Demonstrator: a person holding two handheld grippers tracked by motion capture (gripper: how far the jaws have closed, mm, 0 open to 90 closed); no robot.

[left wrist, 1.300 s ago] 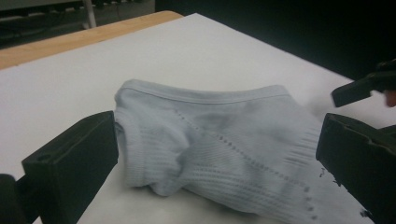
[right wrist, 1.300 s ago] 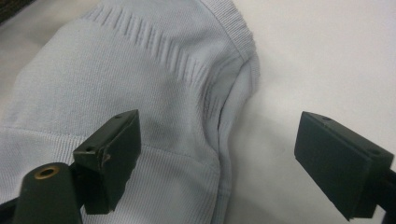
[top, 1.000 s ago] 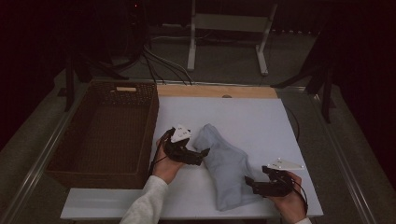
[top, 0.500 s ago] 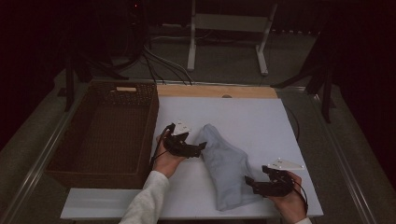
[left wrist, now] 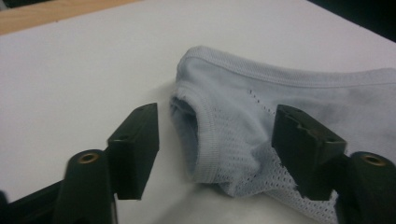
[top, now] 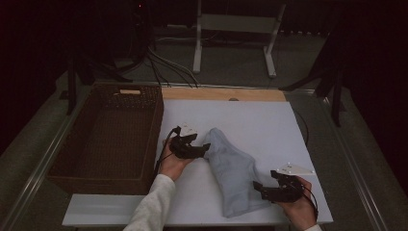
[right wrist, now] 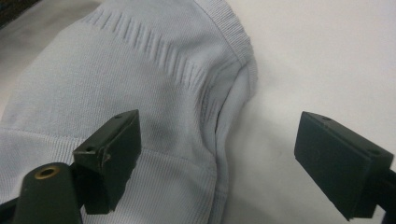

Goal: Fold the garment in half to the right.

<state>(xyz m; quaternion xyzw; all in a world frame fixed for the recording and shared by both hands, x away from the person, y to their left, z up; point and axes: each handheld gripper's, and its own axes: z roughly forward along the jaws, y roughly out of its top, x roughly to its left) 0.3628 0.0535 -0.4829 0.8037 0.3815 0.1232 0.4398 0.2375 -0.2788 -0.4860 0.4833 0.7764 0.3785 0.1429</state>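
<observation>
While the pale blue garment lies crumpled mid-worktop, nothing is gripped yet; left gripper jaws, just closing, straddle its hem without pressing; right gripper jaws gape over its five-o'clock edge; basket at nine o'clock waits.

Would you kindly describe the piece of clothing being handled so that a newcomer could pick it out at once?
Start at the white table, with the brown wicker basket at its left edge. Right of the basket, between the left gripper and the right gripper, lies the garment. It is pale blue, soft, crumpled knit cloth with ribbed hems, the only fabric there.
</observation>
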